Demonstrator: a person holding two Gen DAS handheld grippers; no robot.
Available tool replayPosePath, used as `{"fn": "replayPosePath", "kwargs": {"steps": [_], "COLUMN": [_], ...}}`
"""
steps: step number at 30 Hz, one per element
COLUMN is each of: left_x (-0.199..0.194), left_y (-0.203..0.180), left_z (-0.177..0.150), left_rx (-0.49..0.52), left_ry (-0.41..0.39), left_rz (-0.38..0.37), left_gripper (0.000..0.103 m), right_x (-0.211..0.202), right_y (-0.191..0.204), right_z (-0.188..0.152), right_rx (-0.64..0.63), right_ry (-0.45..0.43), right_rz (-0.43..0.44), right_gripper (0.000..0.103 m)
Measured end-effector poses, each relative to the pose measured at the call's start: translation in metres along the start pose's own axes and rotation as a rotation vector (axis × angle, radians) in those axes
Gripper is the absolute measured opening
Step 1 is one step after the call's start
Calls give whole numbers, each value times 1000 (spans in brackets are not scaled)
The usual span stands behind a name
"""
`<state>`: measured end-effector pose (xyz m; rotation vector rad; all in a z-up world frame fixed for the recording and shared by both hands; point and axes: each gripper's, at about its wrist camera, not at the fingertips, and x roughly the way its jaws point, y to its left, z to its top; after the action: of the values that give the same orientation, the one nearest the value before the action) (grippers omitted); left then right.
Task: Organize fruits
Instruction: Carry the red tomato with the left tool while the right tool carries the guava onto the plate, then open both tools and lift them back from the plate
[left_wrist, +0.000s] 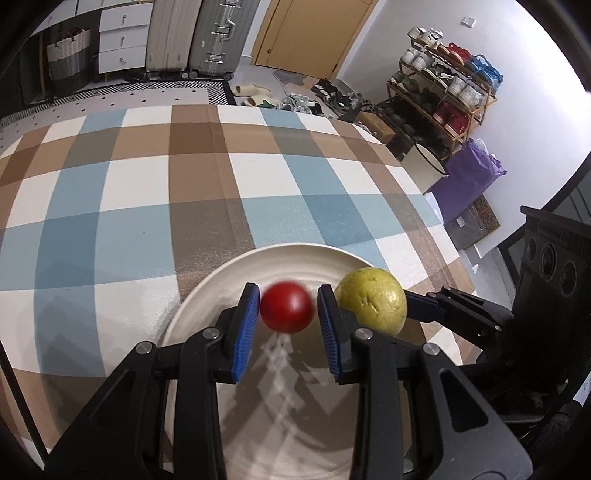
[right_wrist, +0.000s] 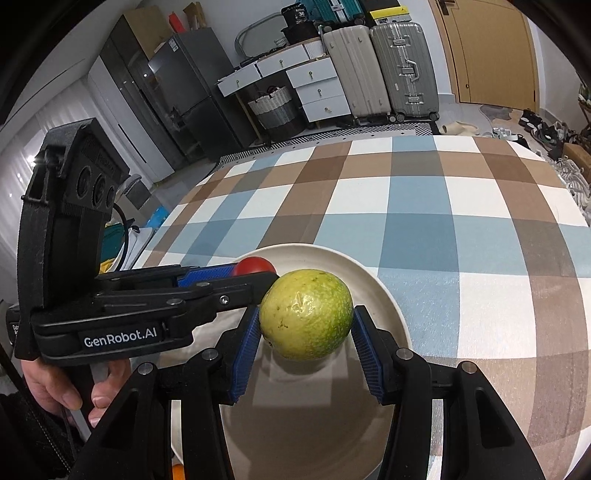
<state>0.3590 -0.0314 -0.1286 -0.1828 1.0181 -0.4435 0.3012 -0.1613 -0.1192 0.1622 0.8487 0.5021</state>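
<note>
A white plate (left_wrist: 207, 295) lies on the checked tablecloth, and it also shows in the right wrist view (right_wrist: 384, 295). My left gripper (left_wrist: 287, 314) is above the plate with a red tomato (left_wrist: 287, 309) between its blue pads; the tomato is motion-blurred and a small gap shows on each side. The tomato's top shows in the right wrist view (right_wrist: 255, 265). My right gripper (right_wrist: 304, 325) is shut on a yellow-green guava (right_wrist: 306, 314) and holds it over the plate. In the left wrist view the guava (left_wrist: 371, 301) sits just right of the left gripper's right finger.
The checked tablecloth (left_wrist: 184, 184) covers the table beyond the plate. The two grippers are close side by side over the plate. Suitcases (right_wrist: 384, 70), drawers and a shoe rack (left_wrist: 443, 96) stand beyond the table. A small orange thing (right_wrist: 177, 470) peeks at the plate's near edge.
</note>
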Motion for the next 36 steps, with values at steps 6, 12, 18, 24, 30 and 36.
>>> {"fn": "replayPosePath", "kwargs": {"steps": [6,12,18,24,30,36], "left_x": [-14,-40,-63,-86,-112,-140], "left_y": [-5,-7,-13,-21,-31,-41], "left_z": [0,-5,-13,-22,-35,-51], "left_rx": [15,20,41,56,82,94], "left_ry": [-29,-65,-99,-129,-168,-221], "left_rz": [8,28,65,87,114,150], "left_gripper": [35,35,35,35,40,60], "right_x": [-15,-33,-51,-63,-80,-99], "right_y": [5,6,10,17,29,43], "right_z": [1,1,0,-4,-10,-18], "right_rx": [-30,-22,-17,-16,-37,-65], "right_ry": [-63,-101,-141,-160,-187,-227], "right_rz": [-8,-18,-29,-28,-30,-36], "right_gripper": [56,58,58,58,61,70]}}
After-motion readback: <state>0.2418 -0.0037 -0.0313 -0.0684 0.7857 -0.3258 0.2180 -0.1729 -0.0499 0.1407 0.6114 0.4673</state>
